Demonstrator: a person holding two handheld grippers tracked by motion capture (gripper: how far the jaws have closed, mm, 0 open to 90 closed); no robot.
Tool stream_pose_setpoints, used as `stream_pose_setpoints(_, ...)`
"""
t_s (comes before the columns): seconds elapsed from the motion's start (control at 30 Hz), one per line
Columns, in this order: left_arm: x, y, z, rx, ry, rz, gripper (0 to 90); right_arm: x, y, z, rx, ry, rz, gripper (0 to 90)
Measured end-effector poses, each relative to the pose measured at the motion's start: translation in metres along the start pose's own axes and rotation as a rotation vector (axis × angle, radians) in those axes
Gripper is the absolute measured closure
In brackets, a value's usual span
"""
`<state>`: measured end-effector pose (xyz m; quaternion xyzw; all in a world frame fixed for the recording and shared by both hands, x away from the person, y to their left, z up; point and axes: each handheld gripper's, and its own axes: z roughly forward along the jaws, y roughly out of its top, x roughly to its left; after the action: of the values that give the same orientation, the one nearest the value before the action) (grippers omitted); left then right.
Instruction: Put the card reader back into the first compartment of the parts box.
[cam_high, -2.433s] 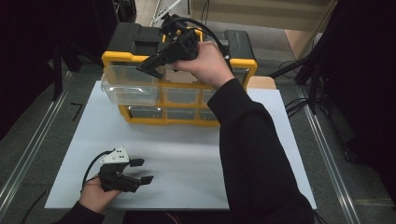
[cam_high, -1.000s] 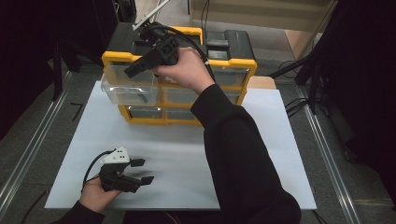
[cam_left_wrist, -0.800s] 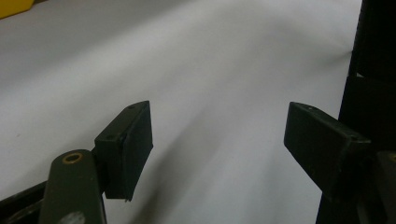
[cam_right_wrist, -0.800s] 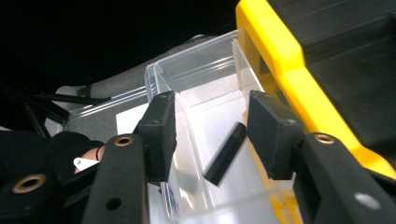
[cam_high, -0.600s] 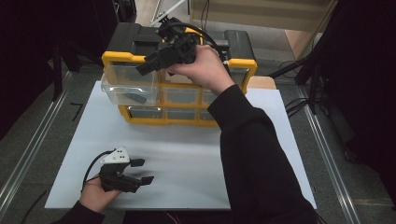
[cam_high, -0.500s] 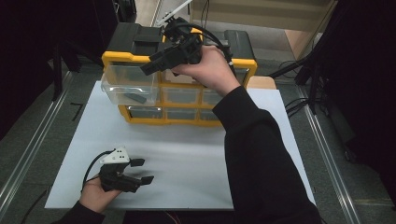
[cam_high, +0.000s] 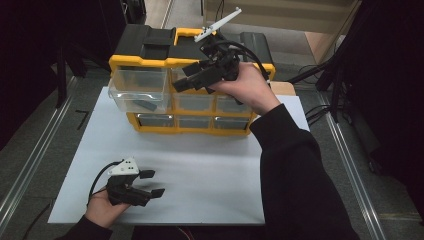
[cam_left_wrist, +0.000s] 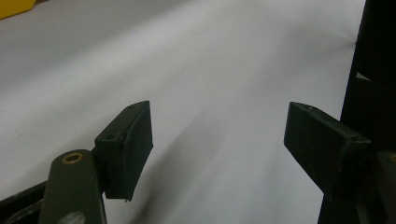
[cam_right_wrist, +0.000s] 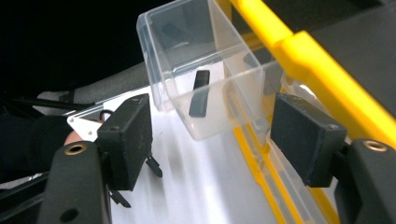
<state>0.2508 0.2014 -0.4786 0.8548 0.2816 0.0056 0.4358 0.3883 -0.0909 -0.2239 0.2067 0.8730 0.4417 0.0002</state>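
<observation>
Right hand-held gripper (cam_high: 181, 84) jaws just opened, empty, beside pulled-out clear drawer (cam_high: 139, 90); black part (cam_right_wrist: 200, 93) dropped inside. Left hand-held gripper (cam_high: 156, 183) open, parked on worktop (cam_high: 210, 170).

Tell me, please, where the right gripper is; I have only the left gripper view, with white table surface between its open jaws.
Observer: The right gripper is held up in front of the yellow drawer cabinet. Its jaws have just been opening and grip nothing.
Operator: Thank you. Is any drawer pulled out?
Observer: Yes, the clear top-left drawer stands out from the cabinet.
Operator: Is there anything in it?
Observer: One small dark piece lies inside.
</observation>
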Motion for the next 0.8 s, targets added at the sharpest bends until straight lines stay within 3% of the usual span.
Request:
stream_pose_setpoints(0.4,0.0,0.0,0.0,-0.002,-0.002,-0.001,25.3,0.001,-0.027,0.005,0.011,-0.01,0.007,25.9)
stream_pose_setpoints(0.8,0.0,0.0,0.001,0.003,0.0,0.001,25.2,0.005,-0.059,0.026,0.012,-0.004,0.018,26.0)
